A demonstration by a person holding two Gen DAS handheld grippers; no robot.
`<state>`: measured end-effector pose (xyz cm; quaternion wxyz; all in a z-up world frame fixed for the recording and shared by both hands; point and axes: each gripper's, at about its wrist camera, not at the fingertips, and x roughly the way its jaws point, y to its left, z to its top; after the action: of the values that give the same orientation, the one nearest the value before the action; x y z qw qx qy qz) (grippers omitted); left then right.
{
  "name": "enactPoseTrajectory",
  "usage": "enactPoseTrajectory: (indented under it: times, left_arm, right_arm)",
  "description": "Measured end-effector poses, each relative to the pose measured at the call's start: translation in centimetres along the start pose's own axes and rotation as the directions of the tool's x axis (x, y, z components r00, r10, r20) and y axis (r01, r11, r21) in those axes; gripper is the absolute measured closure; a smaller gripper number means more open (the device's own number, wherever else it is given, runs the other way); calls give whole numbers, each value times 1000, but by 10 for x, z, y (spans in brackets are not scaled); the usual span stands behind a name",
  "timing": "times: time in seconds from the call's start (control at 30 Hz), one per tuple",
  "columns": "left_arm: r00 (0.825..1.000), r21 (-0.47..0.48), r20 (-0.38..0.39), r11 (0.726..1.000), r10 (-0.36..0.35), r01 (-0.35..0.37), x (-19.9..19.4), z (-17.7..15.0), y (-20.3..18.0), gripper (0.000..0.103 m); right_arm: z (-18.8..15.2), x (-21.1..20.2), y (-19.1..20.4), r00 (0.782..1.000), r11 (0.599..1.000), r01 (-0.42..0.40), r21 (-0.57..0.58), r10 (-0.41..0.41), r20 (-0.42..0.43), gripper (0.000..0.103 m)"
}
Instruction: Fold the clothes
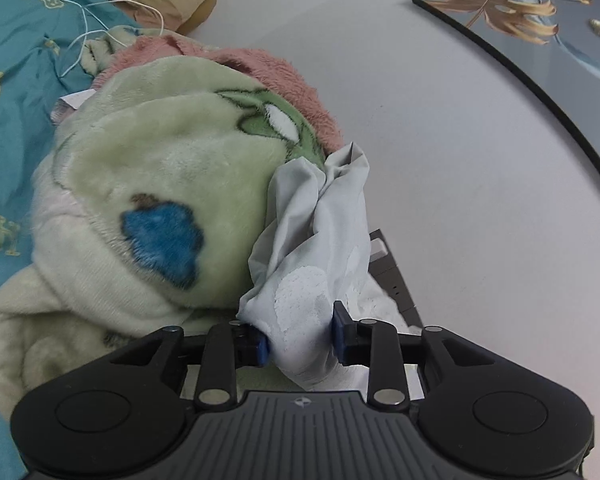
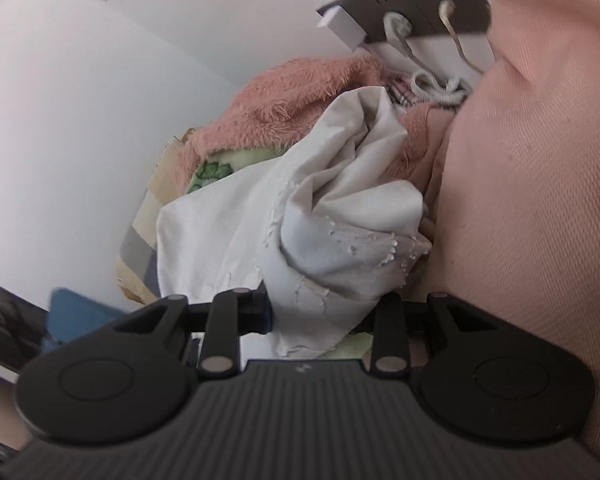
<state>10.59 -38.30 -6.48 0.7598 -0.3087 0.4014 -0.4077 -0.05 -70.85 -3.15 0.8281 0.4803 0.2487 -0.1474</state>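
A crumpled pale grey-white garment [image 1: 320,240] with a cracked white print hangs bunched against a plush heap. My left gripper [image 1: 300,338] is shut on its lower end, blue pads pressing the cloth from both sides. In the right wrist view the same garment [image 2: 300,220] fills the middle. My right gripper [image 2: 320,312] is shut on a thick bunch of it; the fingertips are hidden by the cloth. Both grippers hold the garment close together.
A pale green plush blanket [image 1: 160,168] with a blue patch and a pink fuzzy one [image 1: 268,68] lie behind. A teal sheet [image 1: 12,80] is at left, with a white wall [image 1: 460,160] and framed picture [image 1: 540,20]. A pink fabric [image 2: 540,160] and wall socket [image 2: 412,8] are at right.
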Motion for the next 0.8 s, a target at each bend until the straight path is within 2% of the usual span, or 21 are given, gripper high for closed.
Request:
enactPoseTrajectory:
  times: [0.1,0.17,0.23,0.3,0.33,0.37,0.4,0.43,0.5,0.67,0.8]
  left_arm:
    - [996,82,-10,993,84,-83,-17,-1,-16,51]
    - [990,127,-35,983,137,-132,-27,3,-30,23]
    - [983,185,-26,967,180,-173,-40,8,-46,16]
    - [977,260,0,943,213,-205,-60,6,-63,9]
    - [973,298,18,928,229,-224,-70,4,-72,4]
    - [970,330,37,913,241,-240,-78,4,-79,3]
    - [967,356,53,900,248,-250,-87,2,-87,3]
    - [966,381,67,888,250,-256,-97,1,-94,2]
    - [965,426,98,866,243,-261,-116,-3,-111,1]
    - [957,526,160,800,241,-289,-155,-19,-144,0]
    - [957,559,165,777,237,-289,-179,-34,-156,0]
  right_arm:
    - [0,-8,7,1000,999,30,-27,-30,2,68]
    - [-4,-16,14,999,997,49,-53,-49,-2,64]
    - [-14,-32,22,996,991,85,-102,-84,7,60]
    - [-25,-52,31,993,981,120,-150,-116,34,52]
    - [-31,-63,36,990,975,137,-175,-130,53,44]
    - [-37,-75,42,987,968,155,-199,-143,74,35]
    - [-41,-85,48,985,962,160,-223,-141,99,34]
    - [-45,-95,55,983,955,164,-247,-137,124,24]
    - [-53,-114,67,978,942,168,-291,-124,166,17]
    - [-78,-148,90,970,908,166,-385,-79,231,15]
    - [-104,-167,103,965,880,150,-451,-31,260,15]
